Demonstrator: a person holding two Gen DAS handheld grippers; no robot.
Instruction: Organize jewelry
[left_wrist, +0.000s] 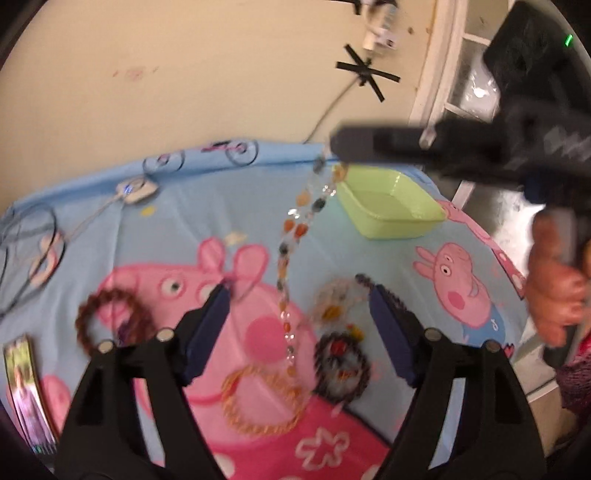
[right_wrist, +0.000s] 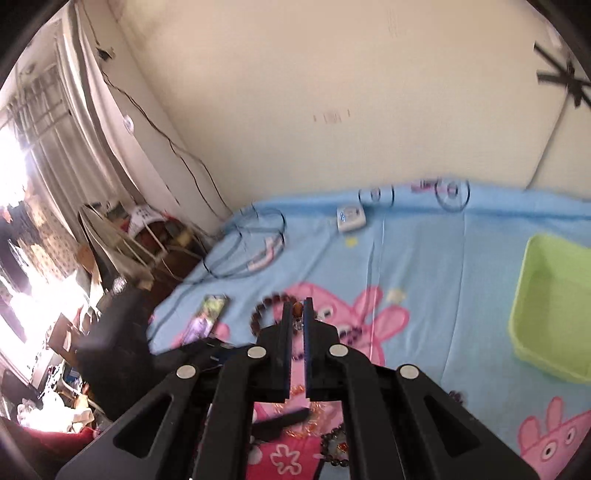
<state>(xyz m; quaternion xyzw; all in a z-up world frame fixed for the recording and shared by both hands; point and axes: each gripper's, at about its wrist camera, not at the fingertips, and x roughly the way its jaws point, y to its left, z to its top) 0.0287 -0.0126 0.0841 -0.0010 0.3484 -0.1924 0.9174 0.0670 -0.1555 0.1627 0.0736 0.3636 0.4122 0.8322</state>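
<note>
Left wrist view:
L gripper (left_wrist: 297, 295): jaws stood wide apart w/ nothing between the pads, hovering over the pink pig print on the blue blanket (left_wrist: 184, 206).
R gripper (left_wrist: 334, 142): reached in from the right side, tips pinched tight on the top of the bead necklace (left_wrist: 291, 240), just left of the green tray (left_wrist: 388, 206). A hand (left_wrist: 557, 288) held its grip.
Necklace: hung in a long double strand of orange, clear & dark beads, down-left of the tray, its low end above the other pieces.
Other jewelry: brown bead bracelet (left_wrist: 110, 317) far left of the tray; gold chain bangle (left_wrist: 264, 402) & dark bead bracelet (left_wrist: 341, 365) lay below the tray on the pink print.
Tray: near the blanket's back edge, inside looked bare; blurry.

Right wrist view:
R gripper (right_wrist: 297, 308): jaws together, an amber bead (right_wrist: 297, 309) clamped at the tips.
Tray (right_wrist: 546, 306): right of the tips, well apart.
Brown bracelet (right_wrist: 266, 310): just left of the tips, on the blanket.
</note>
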